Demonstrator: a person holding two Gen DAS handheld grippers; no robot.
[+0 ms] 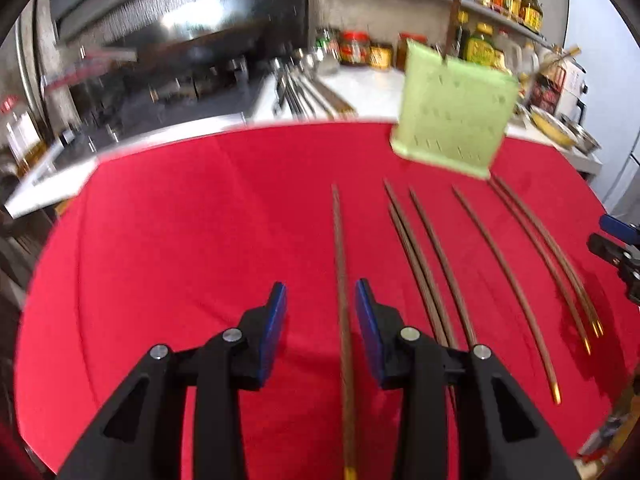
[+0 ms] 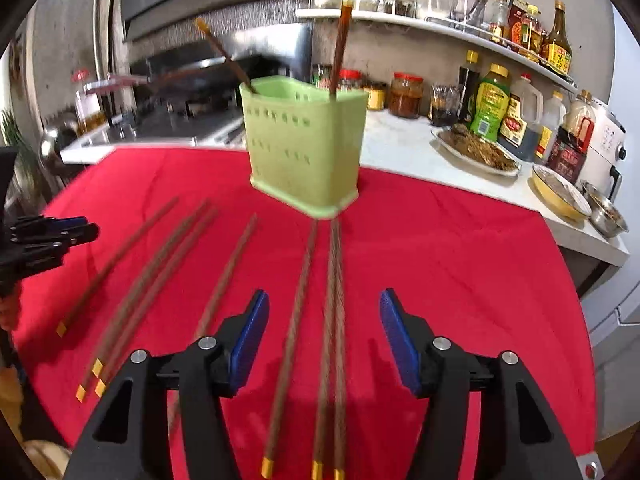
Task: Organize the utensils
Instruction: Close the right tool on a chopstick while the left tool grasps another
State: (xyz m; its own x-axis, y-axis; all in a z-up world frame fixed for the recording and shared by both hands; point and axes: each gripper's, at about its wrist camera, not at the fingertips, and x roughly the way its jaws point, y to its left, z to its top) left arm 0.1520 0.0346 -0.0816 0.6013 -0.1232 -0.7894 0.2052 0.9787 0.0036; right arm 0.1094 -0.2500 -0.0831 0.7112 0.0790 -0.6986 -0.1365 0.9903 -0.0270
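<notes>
Several brown chopsticks with gold tips lie side by side on the red cloth (image 1: pixel 180 220). A green perforated utensil holder (image 2: pixel 304 148) stands at the cloth's far edge, with two chopsticks (image 2: pixel 339 44) upright in it; it also shows in the left wrist view (image 1: pixel 454 108). My left gripper (image 1: pixel 321 300) is open and empty, its fingers straddling one chopstick (image 1: pixel 342 280) just above the cloth. My right gripper (image 2: pixel 324 312) is open and empty above three chopsticks (image 2: pixel 334 300) in front of the holder. The left gripper shows at the right wrist view's left edge (image 2: pixel 52 236).
A white counter (image 2: pixel 400 148) behind the cloth holds sauce bottles (image 2: pixel 490 104), jars, a plate of food (image 2: pixel 476 146), a yellow bowl (image 2: pixel 560 192) and a metal bowl. A stove and hood stand at the back left. A shelf above carries more bottles.
</notes>
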